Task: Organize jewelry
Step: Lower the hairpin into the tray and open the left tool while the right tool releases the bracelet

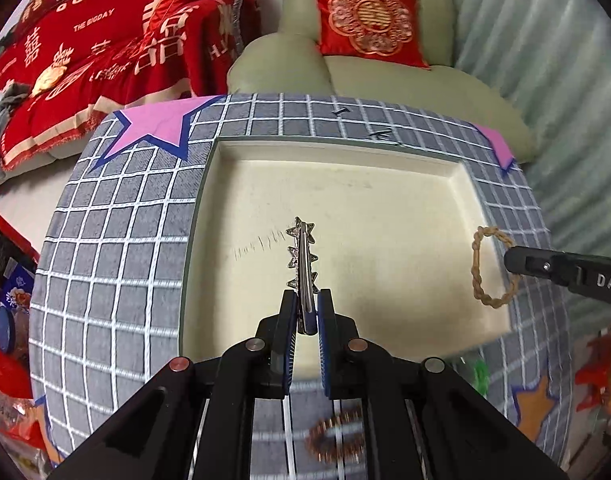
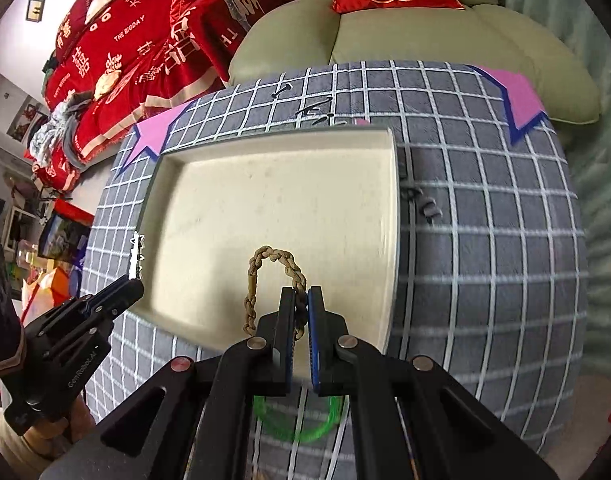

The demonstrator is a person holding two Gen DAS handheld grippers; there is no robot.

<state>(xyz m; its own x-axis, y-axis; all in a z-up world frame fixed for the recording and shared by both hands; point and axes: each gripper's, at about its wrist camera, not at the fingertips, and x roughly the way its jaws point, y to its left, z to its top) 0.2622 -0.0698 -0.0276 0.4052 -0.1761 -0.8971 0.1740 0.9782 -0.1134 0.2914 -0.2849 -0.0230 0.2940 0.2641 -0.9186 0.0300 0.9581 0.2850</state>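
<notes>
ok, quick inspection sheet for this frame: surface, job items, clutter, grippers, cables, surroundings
Surface: round table under a grey grid cloth with pink star patches; cream tray on it.
Job's things: silver star hair clip held over the tray; tan braided bracelet held over the tray's near part; green bangle and copper bead bracelet on the cloth, near side of the tray, blurred.
Clutter: small dark pins on the cloth beyond the tray.
Grippers: left gripper shut on the clip; right gripper shut on the braided bracelet.
Cables: nothing seen.
Surroundings: green sofa, red cushion, red blanket.
</notes>
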